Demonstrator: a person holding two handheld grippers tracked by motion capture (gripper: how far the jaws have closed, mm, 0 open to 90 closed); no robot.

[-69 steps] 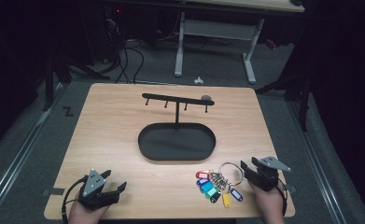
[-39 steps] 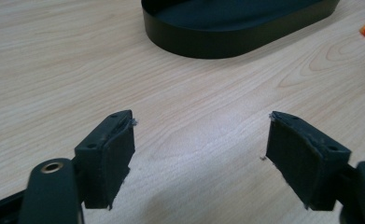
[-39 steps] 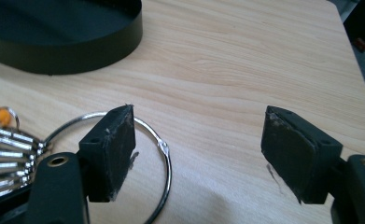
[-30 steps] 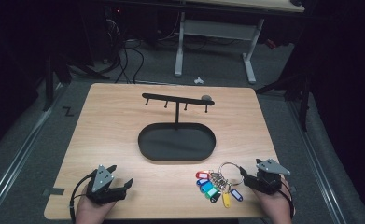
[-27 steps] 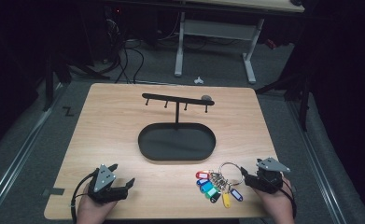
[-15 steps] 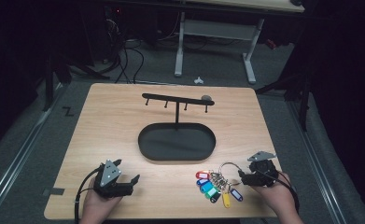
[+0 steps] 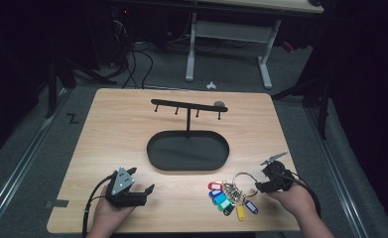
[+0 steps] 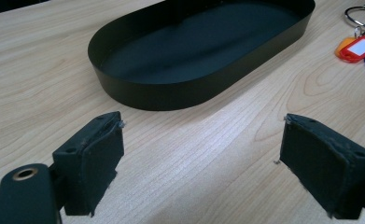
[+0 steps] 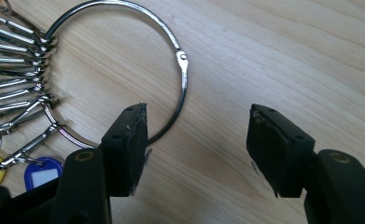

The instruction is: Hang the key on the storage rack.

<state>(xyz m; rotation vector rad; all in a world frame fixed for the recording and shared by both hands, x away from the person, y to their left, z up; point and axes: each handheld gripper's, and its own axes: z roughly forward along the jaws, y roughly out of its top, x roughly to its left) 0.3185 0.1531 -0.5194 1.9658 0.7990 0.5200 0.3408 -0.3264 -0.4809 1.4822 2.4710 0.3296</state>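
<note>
Pickup of the ring looks in hand; right gripper jaws spread astride its lower-centre arc, closing next; left gripper spread, idle.

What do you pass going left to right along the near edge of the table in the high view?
left gripper → bunch of coloured key tags → metal key ring → right gripper, its open jaws at the ring.
</note>
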